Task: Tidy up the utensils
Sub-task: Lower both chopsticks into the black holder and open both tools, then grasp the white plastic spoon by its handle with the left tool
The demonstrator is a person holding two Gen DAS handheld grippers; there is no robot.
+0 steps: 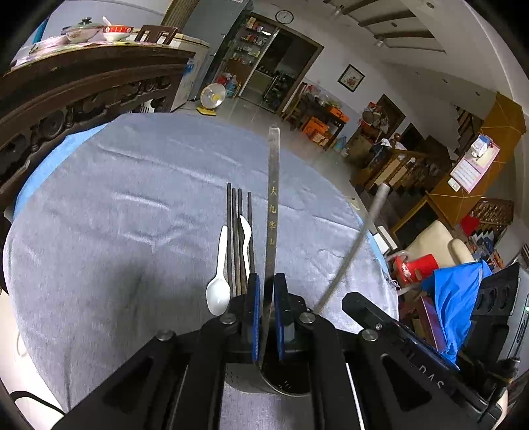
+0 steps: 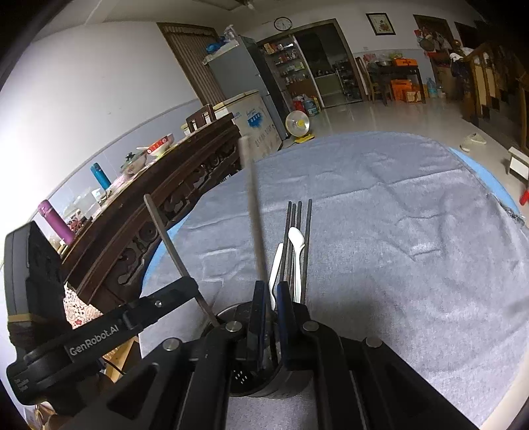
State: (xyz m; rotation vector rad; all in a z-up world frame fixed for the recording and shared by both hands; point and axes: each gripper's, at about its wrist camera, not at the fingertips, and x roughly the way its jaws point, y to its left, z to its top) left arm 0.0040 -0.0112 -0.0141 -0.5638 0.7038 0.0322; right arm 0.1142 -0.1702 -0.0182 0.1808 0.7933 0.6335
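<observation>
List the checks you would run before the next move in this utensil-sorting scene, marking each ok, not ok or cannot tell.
1. Left gripper shut on the flat metal handle: ok.
2. Right gripper shut on the thin metal rod: ok.
3. Flat handle's lower end inside the metal holder: ok.
4. Rod's lower end inside the holder: cannot tell.
5. Chopsticks and white spoons put away: not ok, they lie on the grey cloth.

White walls, pale tiled floor (image 2: 380,115) — carved dark sideboard (image 1: 82,92), wall clock (image 2: 283,23).
</observation>
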